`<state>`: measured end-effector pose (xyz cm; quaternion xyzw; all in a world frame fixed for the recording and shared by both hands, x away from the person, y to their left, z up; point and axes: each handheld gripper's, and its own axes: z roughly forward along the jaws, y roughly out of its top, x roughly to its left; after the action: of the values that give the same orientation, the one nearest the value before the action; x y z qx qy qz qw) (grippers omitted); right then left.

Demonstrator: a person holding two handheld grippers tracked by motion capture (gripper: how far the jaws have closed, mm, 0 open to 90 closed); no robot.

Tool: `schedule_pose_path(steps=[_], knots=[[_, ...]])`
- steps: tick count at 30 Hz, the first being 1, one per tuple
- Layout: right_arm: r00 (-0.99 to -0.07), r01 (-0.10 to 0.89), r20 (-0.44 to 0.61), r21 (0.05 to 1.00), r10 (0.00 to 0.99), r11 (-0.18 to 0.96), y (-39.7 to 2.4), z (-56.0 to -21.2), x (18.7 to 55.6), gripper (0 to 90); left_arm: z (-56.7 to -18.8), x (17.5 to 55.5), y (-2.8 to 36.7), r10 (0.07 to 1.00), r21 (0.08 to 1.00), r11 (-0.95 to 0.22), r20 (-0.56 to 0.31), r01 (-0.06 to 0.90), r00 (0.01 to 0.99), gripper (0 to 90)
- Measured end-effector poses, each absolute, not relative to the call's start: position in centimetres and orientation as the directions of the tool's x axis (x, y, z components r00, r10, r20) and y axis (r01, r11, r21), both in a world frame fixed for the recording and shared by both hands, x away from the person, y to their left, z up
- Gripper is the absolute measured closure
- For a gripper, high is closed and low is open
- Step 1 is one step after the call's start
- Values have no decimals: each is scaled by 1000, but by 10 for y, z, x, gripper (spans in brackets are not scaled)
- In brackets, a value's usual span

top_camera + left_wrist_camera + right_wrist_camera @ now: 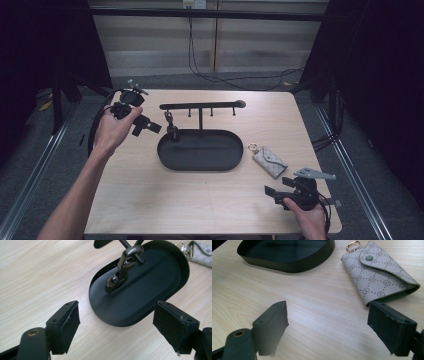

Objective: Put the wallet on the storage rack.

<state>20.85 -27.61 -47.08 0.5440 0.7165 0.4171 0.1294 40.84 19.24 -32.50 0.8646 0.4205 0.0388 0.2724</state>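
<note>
A black oval tray (200, 161) with an upright post and a hook bar (200, 105) stands mid-table. A dark key clip (171, 125) hangs from the bar's left hook, its lower end resting in the tray (160, 290); the clip (125, 263) is close ahead in the left gripper view. A grey patterned key pouch (270, 161) with a ring lies right of the tray. My left gripper (147, 125) is open, left of the tray, empty. My right gripper (272, 192) is open near the front right corner, just short of the pouch (382, 275).
The wooden table (150, 195) has bare room in front of the tray and along its left side. Cables trail on the floor beyond the far edge. Dark curtains and metal rails flank the table.
</note>
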Motion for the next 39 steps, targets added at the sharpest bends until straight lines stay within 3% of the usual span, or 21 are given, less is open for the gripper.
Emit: schedule_pose_path(steps=[6,12,39], knots=[[-374,669,269,741,887,58,-277,-471,208,160,-335,389,204,737,566,-497,-125,658,664,206],[-373,674,269,736,888,61,-276,-471,208,161,-338,370,215,740,642,-430,-153,635,655,206],[-374,674,287,737,882,46,-278,-469,209,161,-403,270,247,717,782,-315,-175,537,675,195]])
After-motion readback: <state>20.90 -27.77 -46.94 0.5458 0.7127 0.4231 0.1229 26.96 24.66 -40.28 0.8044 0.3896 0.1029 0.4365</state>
